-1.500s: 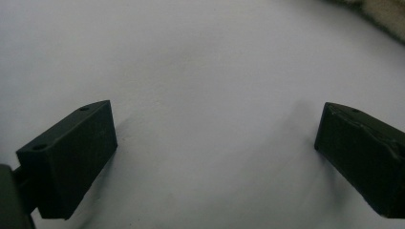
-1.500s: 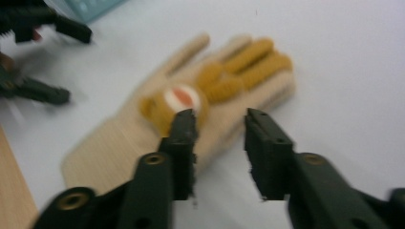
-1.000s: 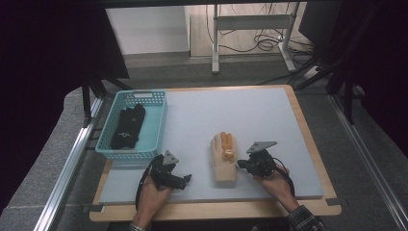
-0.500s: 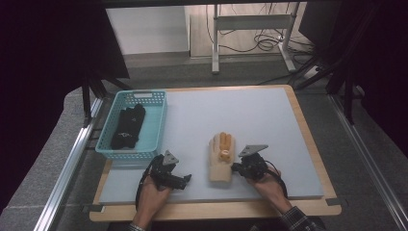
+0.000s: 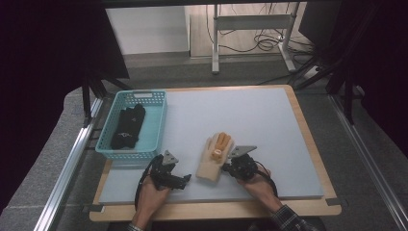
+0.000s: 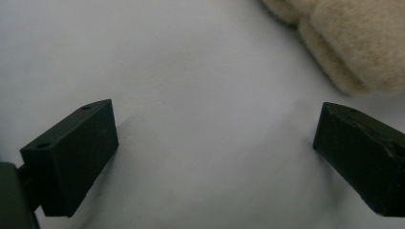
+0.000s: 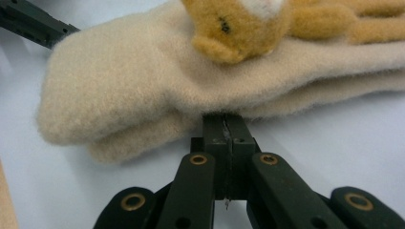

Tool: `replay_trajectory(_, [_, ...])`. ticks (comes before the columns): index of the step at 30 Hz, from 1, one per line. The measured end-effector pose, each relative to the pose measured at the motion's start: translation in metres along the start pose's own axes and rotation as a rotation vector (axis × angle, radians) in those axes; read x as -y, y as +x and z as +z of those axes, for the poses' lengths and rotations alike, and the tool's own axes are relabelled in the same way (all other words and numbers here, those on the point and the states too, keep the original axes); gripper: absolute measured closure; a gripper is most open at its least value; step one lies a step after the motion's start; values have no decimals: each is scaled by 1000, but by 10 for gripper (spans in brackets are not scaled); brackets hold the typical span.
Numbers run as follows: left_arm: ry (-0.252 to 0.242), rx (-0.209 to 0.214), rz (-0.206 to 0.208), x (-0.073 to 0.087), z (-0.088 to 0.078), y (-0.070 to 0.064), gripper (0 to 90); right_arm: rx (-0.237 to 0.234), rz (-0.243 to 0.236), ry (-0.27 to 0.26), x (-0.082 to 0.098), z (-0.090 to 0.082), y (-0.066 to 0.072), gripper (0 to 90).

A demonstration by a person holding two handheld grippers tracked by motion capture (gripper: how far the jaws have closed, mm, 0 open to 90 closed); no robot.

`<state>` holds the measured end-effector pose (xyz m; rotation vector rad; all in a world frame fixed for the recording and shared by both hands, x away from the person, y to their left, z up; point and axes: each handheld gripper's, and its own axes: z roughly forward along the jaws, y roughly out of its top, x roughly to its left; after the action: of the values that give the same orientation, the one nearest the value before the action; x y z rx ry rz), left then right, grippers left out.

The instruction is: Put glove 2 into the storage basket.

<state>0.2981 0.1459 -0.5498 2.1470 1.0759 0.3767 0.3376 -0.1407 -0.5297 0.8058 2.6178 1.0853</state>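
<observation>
Glove (image 7: 143, 81): cream fleece cloth, fuzzy and matt, with tan plush fingers. Basket (image 5: 156, 125): turquoise plastic lattice, holding black knit cloth (image 5: 127, 127). Desk (image 5: 269, 120): smooth matt pale-grey top with a wood-look rim; right hand-held gripper (image 7: 224, 124): matt black plastic jaws, brass-coloured pivot bushings.

Left tongs (image 5: 185, 178) agape, right tongs (image 5: 226, 167) pressed together.

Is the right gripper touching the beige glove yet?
Touching: in the right gripper view the shut right gripper has its tips pressed against the edge of the beige glove.
</observation>
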Motion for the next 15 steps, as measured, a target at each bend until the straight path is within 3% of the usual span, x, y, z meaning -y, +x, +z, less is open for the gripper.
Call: replay_trajectory(15, [0,3,4,8,-7,2,25,20,-26,2,-12,13,5,888])
